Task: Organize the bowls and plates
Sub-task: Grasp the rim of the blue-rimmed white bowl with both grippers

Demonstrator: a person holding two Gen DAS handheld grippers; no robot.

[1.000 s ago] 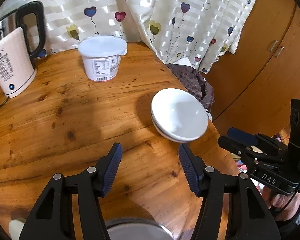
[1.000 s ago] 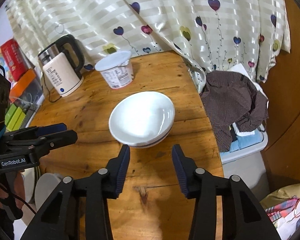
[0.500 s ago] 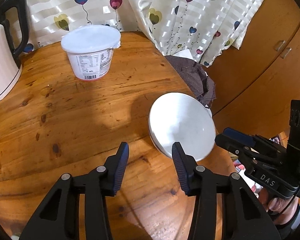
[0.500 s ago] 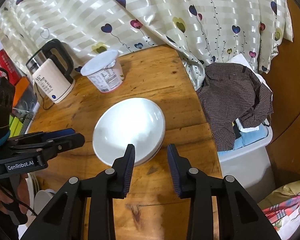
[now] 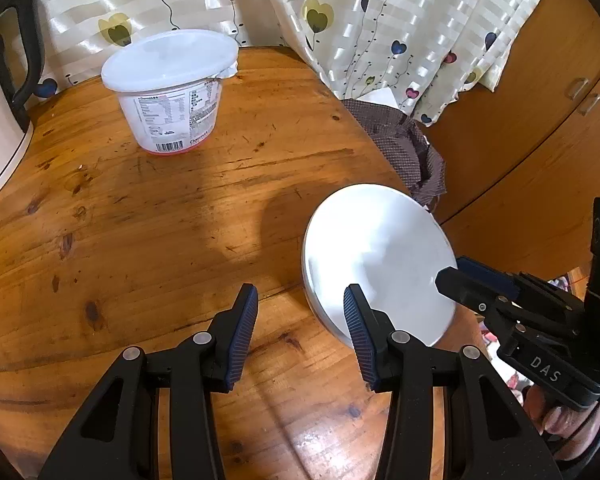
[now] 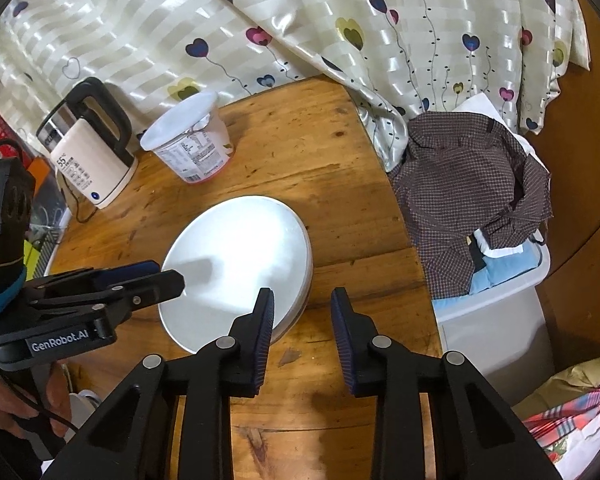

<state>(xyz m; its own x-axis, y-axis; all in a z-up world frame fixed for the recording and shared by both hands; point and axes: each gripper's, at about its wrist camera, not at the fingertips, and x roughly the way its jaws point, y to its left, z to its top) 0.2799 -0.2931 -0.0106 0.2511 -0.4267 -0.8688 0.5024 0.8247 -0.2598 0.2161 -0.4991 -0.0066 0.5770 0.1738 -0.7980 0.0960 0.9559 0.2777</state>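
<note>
Bowls [image 6: 236, 264] sit near table edge [image 6: 416, 264], both claws parted.

Wooden table [image 6: 332, 160] bears bowls [image 6: 240, 264], tub [image 6: 192, 148], kettle [image 6: 88, 156].

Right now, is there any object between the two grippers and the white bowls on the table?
Nothing visible stands between. The stacked white bowls lie on bare wood; the right gripper and left gripper are both open at their near rim. The yogurt tub and kettle stand behind.
</note>
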